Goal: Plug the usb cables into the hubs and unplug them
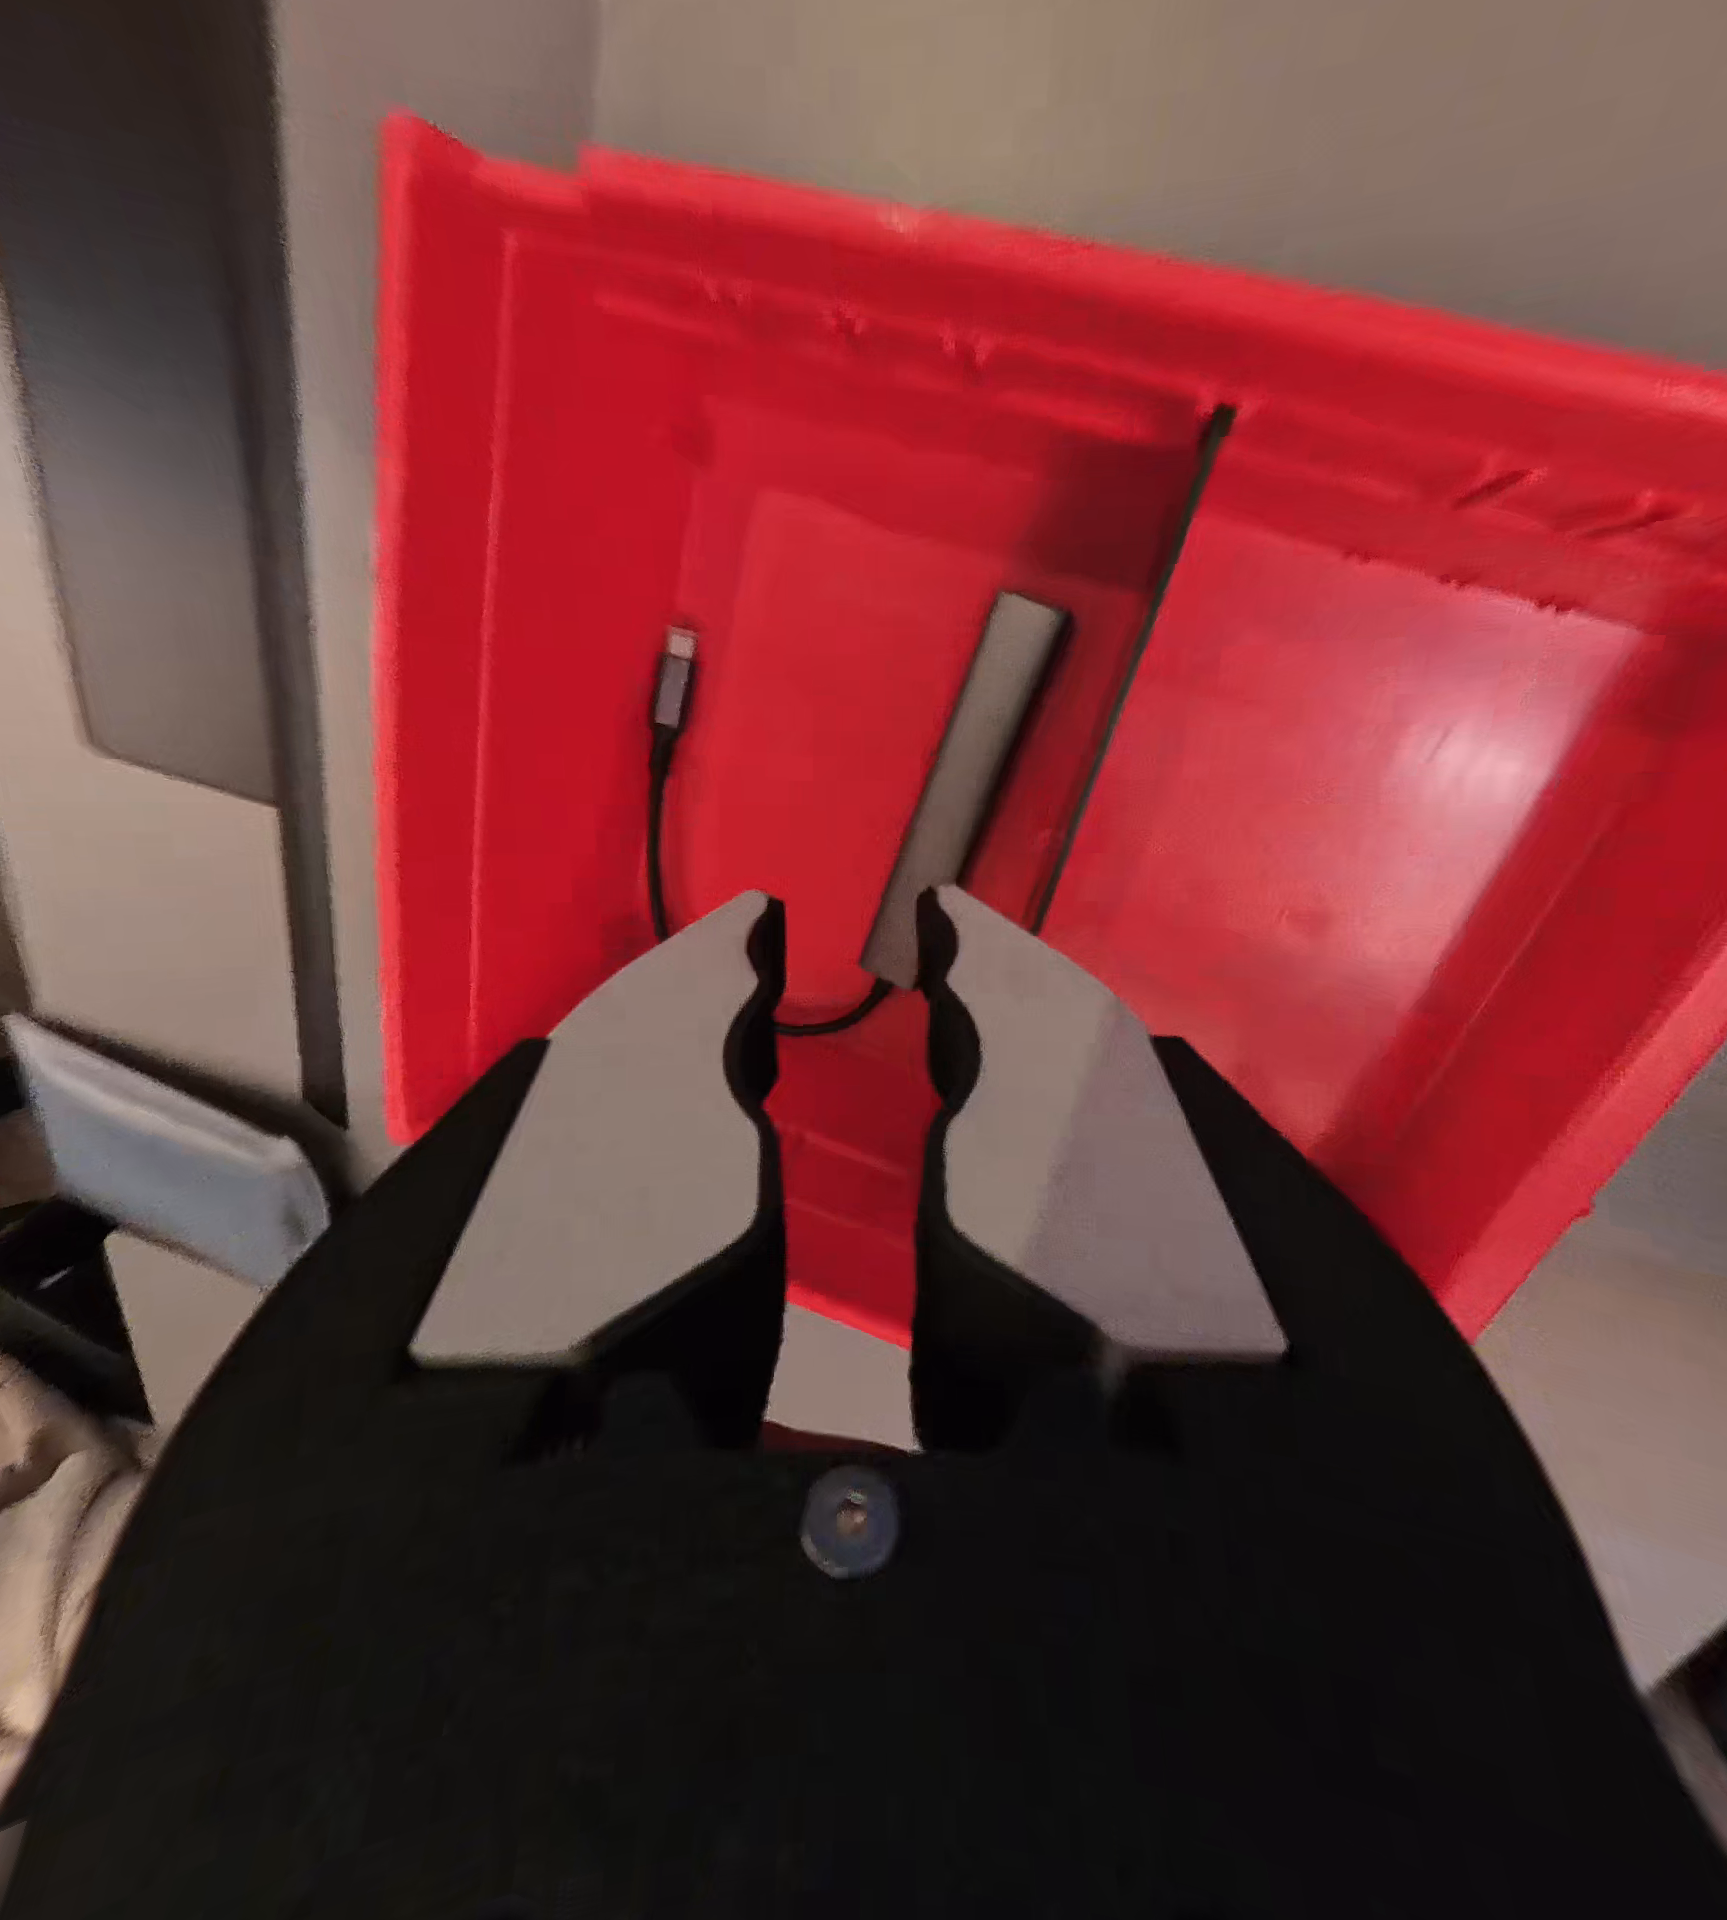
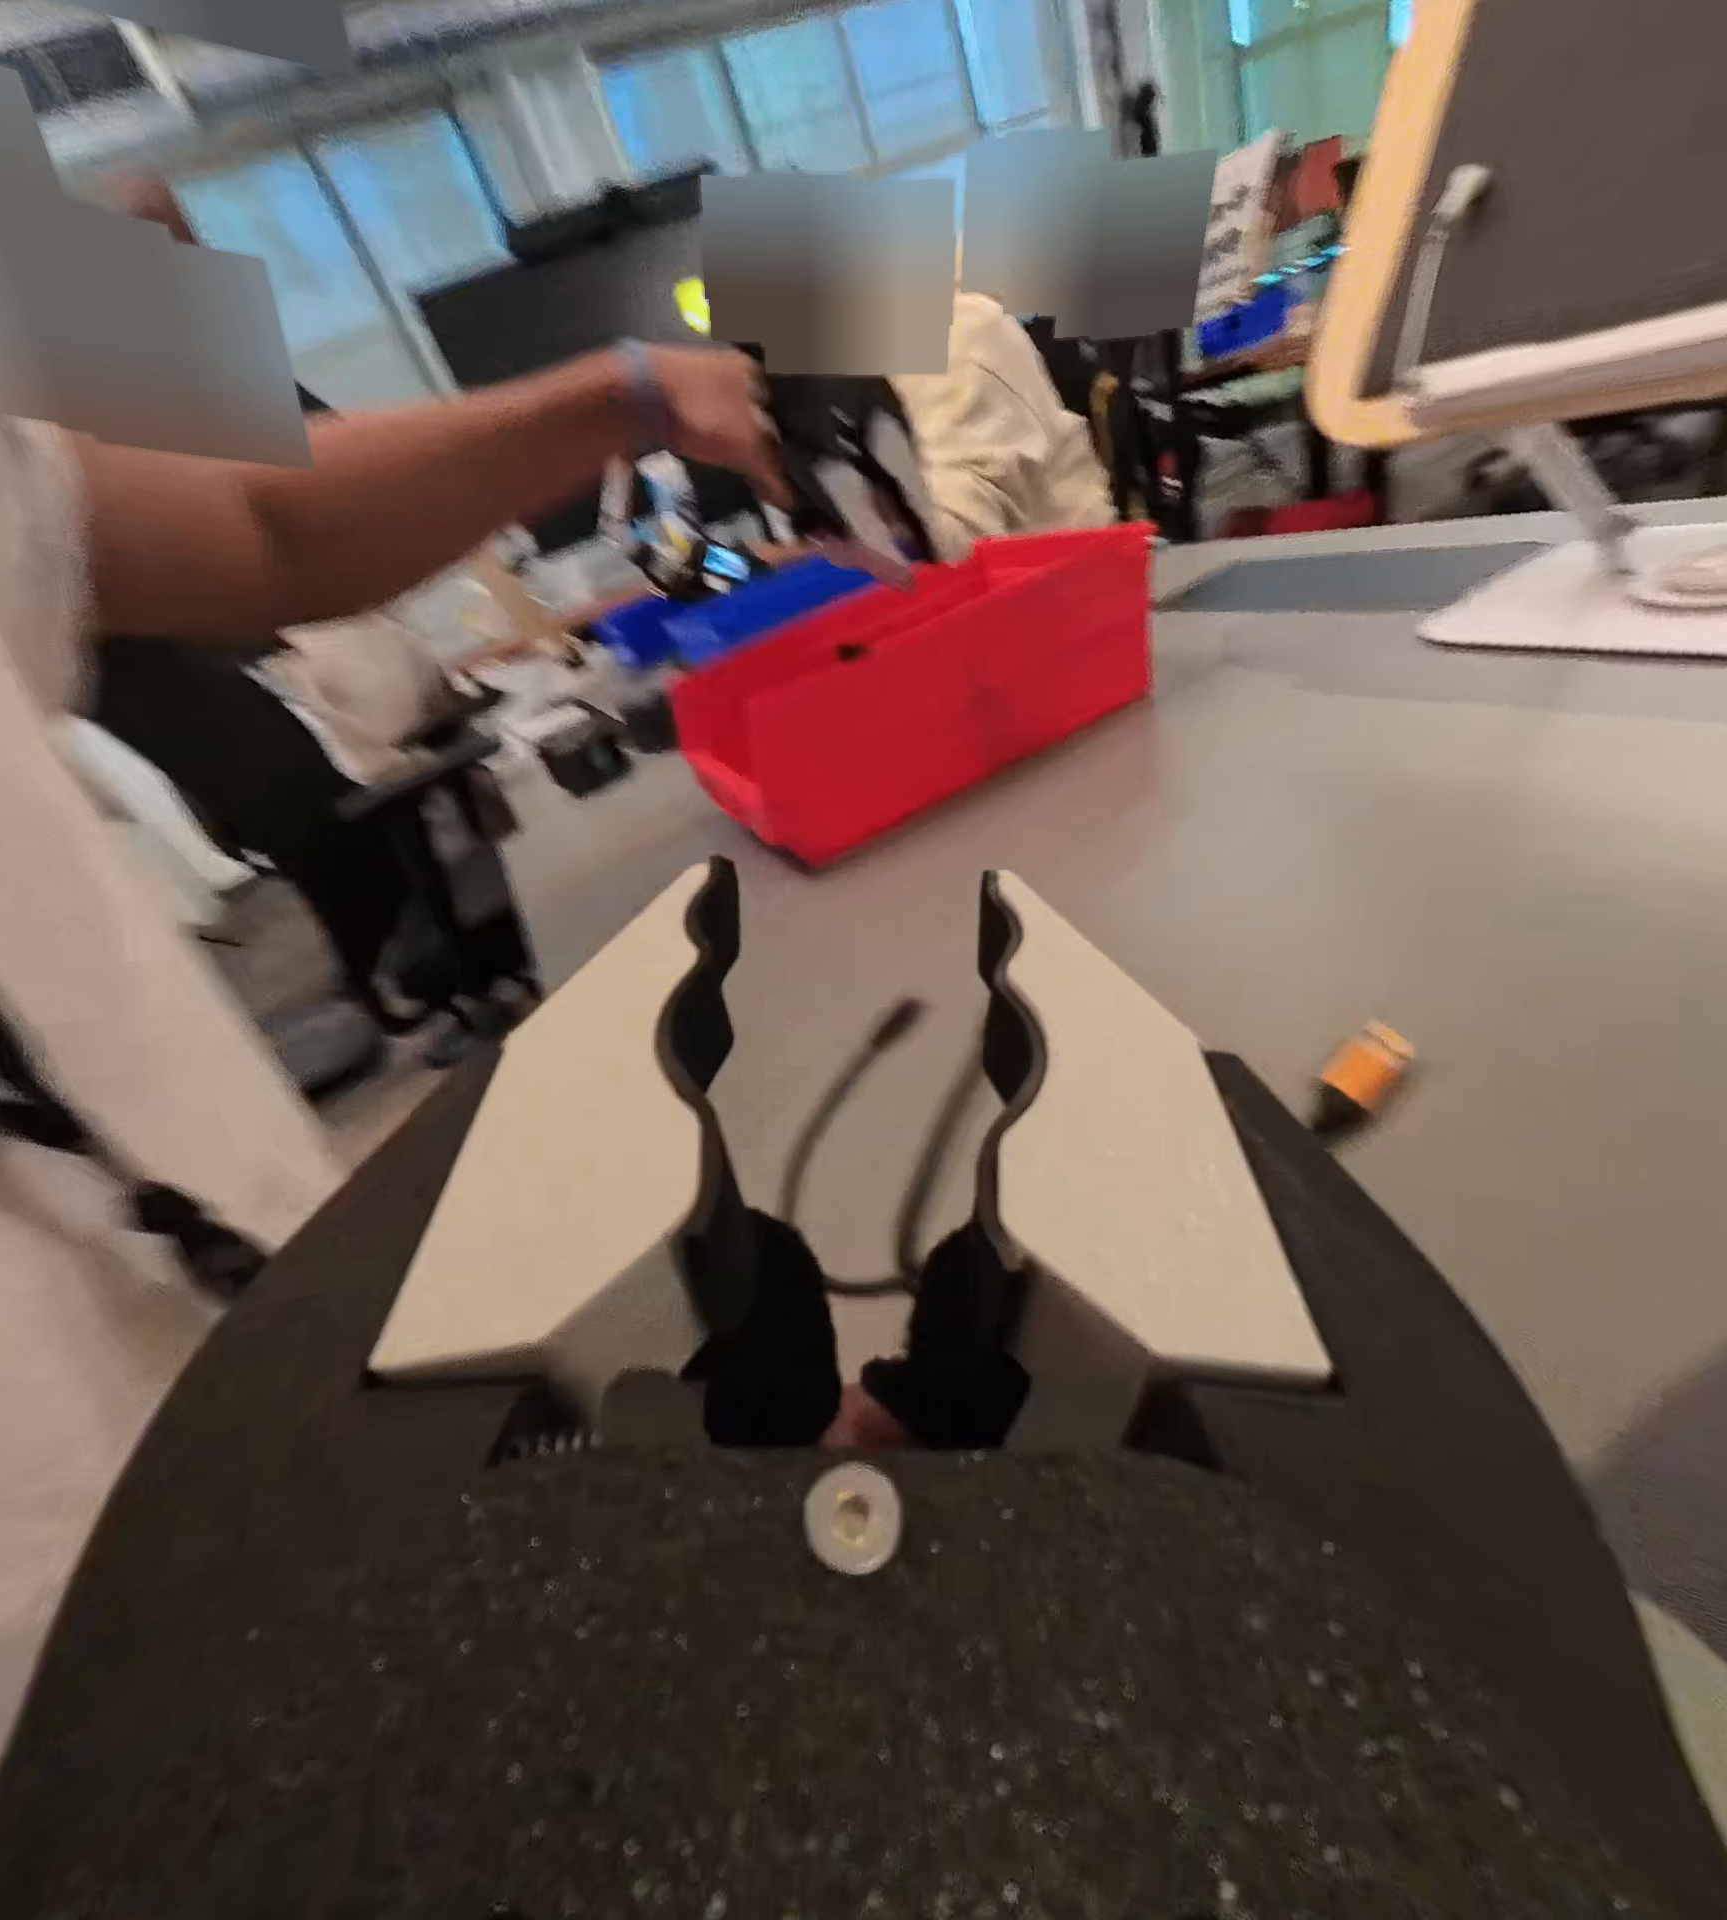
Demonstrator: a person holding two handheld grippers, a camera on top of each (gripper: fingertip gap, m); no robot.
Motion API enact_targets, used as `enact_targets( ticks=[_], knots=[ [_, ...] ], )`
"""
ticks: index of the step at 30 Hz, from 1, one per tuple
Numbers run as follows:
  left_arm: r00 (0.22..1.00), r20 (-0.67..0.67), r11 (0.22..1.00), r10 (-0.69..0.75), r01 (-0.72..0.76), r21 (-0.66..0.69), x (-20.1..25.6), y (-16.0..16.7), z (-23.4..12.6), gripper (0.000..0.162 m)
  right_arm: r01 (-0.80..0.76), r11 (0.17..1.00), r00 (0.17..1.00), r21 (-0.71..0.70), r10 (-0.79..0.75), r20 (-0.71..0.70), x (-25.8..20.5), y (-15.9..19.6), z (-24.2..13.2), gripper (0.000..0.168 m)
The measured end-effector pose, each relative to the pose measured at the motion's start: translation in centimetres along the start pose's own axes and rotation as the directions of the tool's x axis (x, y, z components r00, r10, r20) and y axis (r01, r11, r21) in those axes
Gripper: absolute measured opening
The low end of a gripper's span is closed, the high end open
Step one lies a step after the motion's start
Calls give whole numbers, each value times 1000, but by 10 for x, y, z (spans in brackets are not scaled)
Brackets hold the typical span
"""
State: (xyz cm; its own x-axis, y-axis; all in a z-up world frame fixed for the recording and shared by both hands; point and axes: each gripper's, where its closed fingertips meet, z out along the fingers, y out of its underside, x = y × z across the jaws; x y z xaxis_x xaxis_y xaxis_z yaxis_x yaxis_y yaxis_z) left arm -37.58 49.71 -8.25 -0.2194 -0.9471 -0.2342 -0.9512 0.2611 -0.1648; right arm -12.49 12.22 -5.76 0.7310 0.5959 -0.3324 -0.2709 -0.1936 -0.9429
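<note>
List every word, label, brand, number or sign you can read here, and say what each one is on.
No text can be read in either view.
White sign in the far background: dark marks, too blurred to read.
Orange object on the table: any marking is too blurred to tell.
Red bin and grey hub: no writing shows.

no readable text anywhere
</note>
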Motion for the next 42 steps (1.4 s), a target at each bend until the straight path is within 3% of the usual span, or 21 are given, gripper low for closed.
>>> enact_targets(
  ticks=[2, 6, 8, 13, 16, 20, 24, 25, 32, 37, 42],
  knots=[
    [997, -54, 994, 63, -68, -86, -7, 13, 16, 25, 1, 1000, 998, -8, -1, 59, -14, -10, 9, 43],
    [963, -201, 950, 180, -224, -219, -7, 40, 44, 24, 124, 985, 992, -118, -120, 36, -7, -6, 26, 44],
    [940, -291, 934, 180, -256, -248, -4, 47, 57, 24, 93, 987, 995, -135, -88, 44, 0, -5, 33, 44],
    [883, -447, 931, 143, -274, -243, 7, 52, 85, 25, -71, 993, 995, -96, 77, 59, 15, -8, 46, 45],
    [855, -504, 925, 124, -284, -255, 13, 56, 89, 26, -102, 990, 992, -93, 108, 62, 18, -7, 49, 45],
    [841, -529, 957, 112, -235, -170, 23, 35, 84, 27, -103, 987, 990, -122, 113, 79, 16, -1, 50, 46],
    [863, -479, 919, 164, -309, -243, 23, 45, 95, 35, -104, 984, 989, -145, 117, 90, 16, 7, 50, 46],
    [869, -462, 917, 178, -317, -243, 22, 45, 97, 24, -105, 983, 989, -148, 119, 92, 16, 8, 50, 46],
    [907, -375, 914, 193, -304, -267, 19, 44, 100, 22, -106, 986, 989, -130, 118, 93, 13, 6, 46, 46],
    [957, -163, 930, 240, -275, -246, -3, 32, 91, 22, -89, 987, 991, -136, 101, 88, 10, 6, 44, 45],
    [952, 122, 941, 282, -250, -229, -22, 5, 38, 21, -51, 985, 999, -167, 48, -18, 28, 9, 46, 43]
  ],
)
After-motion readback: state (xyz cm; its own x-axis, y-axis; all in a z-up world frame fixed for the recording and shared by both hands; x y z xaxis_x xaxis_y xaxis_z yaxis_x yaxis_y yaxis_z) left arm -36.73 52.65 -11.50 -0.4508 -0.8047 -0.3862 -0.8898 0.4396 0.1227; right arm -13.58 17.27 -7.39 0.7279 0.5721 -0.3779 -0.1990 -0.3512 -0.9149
